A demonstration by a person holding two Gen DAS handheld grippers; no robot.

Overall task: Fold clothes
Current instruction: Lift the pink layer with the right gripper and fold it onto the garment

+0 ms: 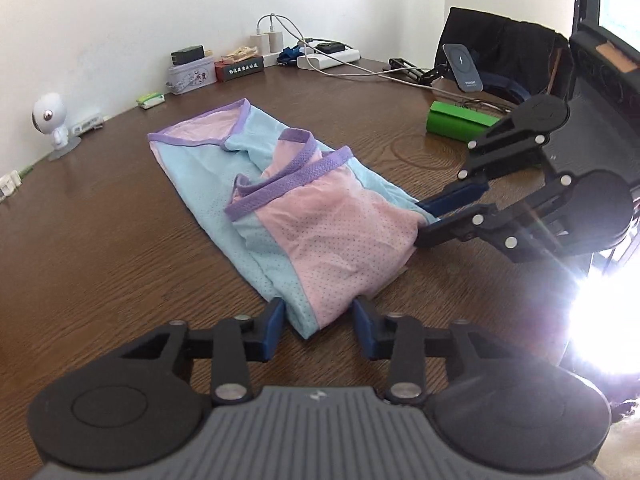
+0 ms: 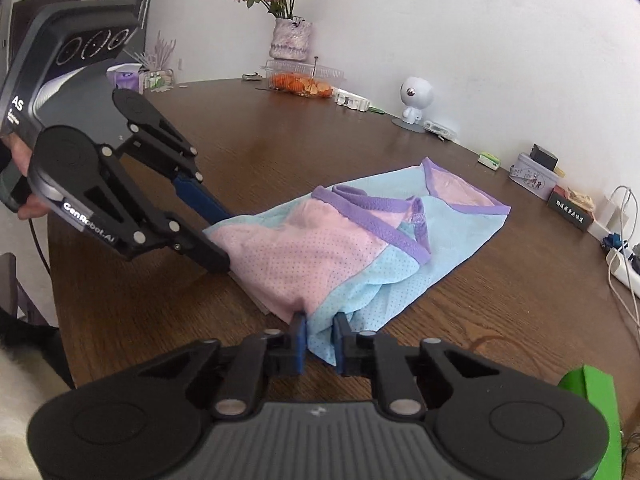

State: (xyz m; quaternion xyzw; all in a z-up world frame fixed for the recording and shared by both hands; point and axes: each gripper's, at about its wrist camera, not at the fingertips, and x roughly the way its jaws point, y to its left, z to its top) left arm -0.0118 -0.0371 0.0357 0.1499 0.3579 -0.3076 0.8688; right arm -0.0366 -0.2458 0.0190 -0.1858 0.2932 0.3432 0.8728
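Observation:
A pink and light-blue mesh garment with purple trim lies partly folded on the brown wooden table; it also shows in the right wrist view. My left gripper is open, its fingers either side of the garment's near edge. My right gripper is open a little, its fingers astride the garment's edge at another corner. In the left wrist view the right gripper reaches in from the right. In the right wrist view the left gripper comes in from the left.
Along the wall stand a small white robot figure, a tin, chargers and a power strip. A green box and a phone stand sit at the right. A flower vase and a plastic food box stand far back.

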